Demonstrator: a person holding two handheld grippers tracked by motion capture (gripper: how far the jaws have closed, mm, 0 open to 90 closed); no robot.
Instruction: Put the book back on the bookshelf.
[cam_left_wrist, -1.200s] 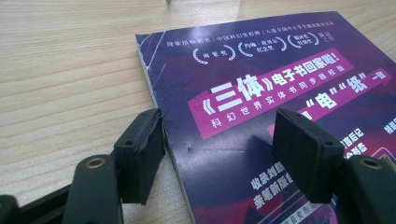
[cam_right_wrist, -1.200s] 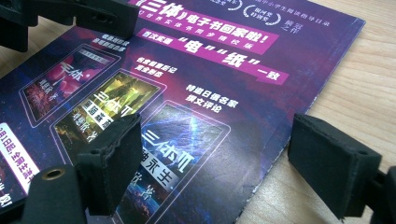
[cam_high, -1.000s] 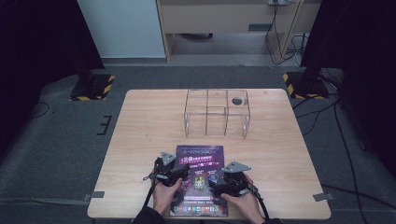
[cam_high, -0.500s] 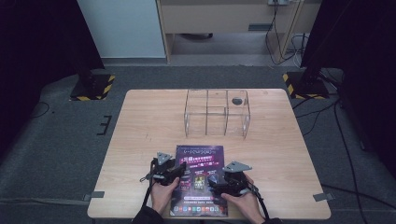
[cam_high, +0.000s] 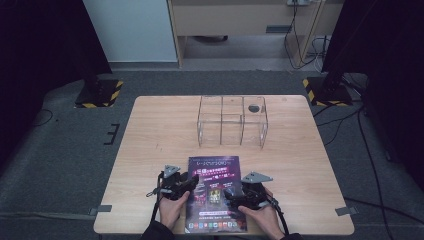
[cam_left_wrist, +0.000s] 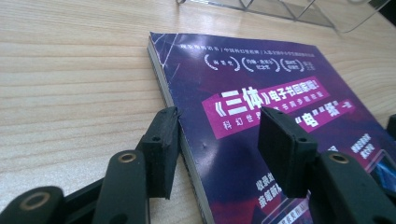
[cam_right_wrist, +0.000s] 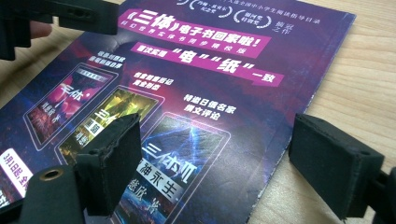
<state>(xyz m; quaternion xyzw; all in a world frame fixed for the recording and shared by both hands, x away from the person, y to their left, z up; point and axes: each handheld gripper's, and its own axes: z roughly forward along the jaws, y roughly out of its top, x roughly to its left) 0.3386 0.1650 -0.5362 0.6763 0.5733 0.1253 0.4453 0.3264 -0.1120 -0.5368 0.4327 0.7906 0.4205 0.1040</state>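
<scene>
Left gripper view showed my left fingers (cam_left_wrist: 219, 149), just closing yet apart, straddling the spine edge of the thin, floppy, glossy book (cam_left_wrist: 280, 107) flat on the bench (cam_left_wrist: 70, 84); right fingers (cam_right_wrist: 224, 163) stayed apart.
</scene>
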